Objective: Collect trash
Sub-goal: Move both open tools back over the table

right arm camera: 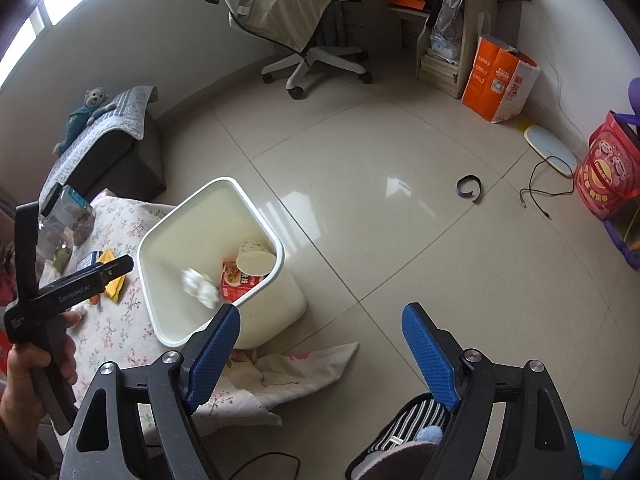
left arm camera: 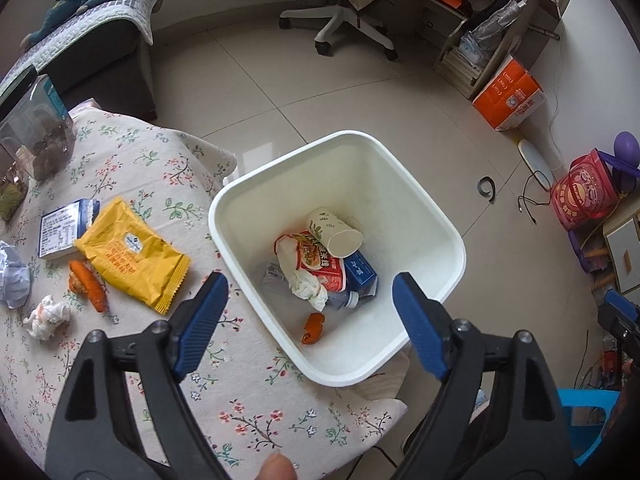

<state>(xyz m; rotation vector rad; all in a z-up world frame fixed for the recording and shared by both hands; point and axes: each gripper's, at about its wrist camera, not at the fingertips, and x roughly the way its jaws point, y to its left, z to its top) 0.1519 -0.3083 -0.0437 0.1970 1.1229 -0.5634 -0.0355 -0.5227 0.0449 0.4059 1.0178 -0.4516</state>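
My left gripper (left arm camera: 310,282) hangs open over the white bin (left arm camera: 400,168), with nothing between its blue pads. In the bin lie a paper cup (left arm camera: 334,232), a red noodle packet (left arm camera: 316,260), a blue carton (left arm camera: 360,270), a tissue (left arm camera: 310,288) and an orange scrap (left arm camera: 314,326). On the floral table (left arm camera: 248,400) are a yellow packet (left arm camera: 132,256), a blue-white box (left arm camera: 64,228), an orange peel (left arm camera: 90,284) and a crumpled tissue (left arm camera: 46,316). My right gripper (right arm camera: 322,311) is open and empty above the floor, right of the bin (right arm camera: 256,220). A blurred white tissue wad (right arm camera: 200,286) shows inside the bin's opening.
A clear jar (left arm camera: 36,136) stands at the table's far left. An office chair (right arm camera: 312,52), an orange box (right arm camera: 496,80), a red bag (right arm camera: 608,168), a black band (right arm camera: 468,186) and a cable (right arm camera: 540,192) are on the tiled floor. A slippered foot (right arm camera: 404,440) is below my right gripper.
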